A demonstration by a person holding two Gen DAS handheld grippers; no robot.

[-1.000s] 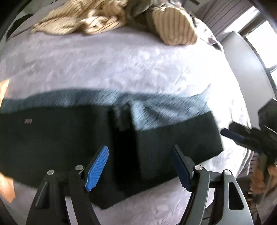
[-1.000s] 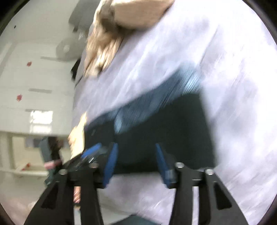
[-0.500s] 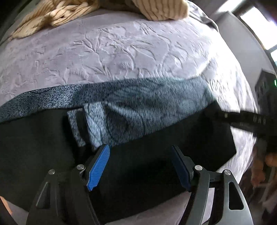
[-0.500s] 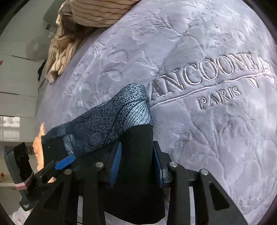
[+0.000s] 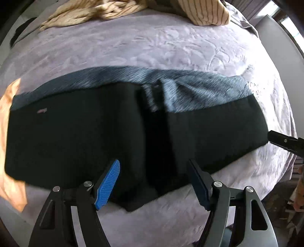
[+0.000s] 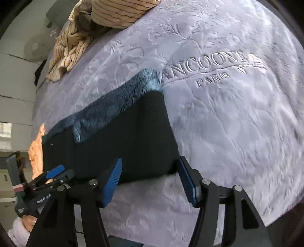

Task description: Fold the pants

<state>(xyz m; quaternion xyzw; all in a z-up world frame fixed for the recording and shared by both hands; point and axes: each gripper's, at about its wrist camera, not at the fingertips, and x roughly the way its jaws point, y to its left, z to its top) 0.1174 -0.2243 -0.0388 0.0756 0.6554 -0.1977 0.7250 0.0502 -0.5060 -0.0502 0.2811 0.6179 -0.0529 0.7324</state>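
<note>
Black pants lie in a long folded strip across the lavender bedspread, and a blue-grey patterned part shows along their far edge. My left gripper hovers open over the strip's near edge, around the middle fold, pressing on nothing. In the right wrist view the same pants end between the fingers of my right gripper. Its jaws are opening, and the pads stand clear of the cloth. The right gripper's tip shows at the pants' right end, and the left gripper appears at lower left.
Crumpled beige striped clothes sit at the far side of the bed, also visible from the right. An orange cloth lies by the pants' left end. Embroidered lettering marks the bedspread to the right. The bed's near edge runs just below both grippers.
Half a second ago my right gripper was shut on the pants' right end; now its jaws have spread and let the cloth go. My left gripper dipped close to the pants, then drew back.
</note>
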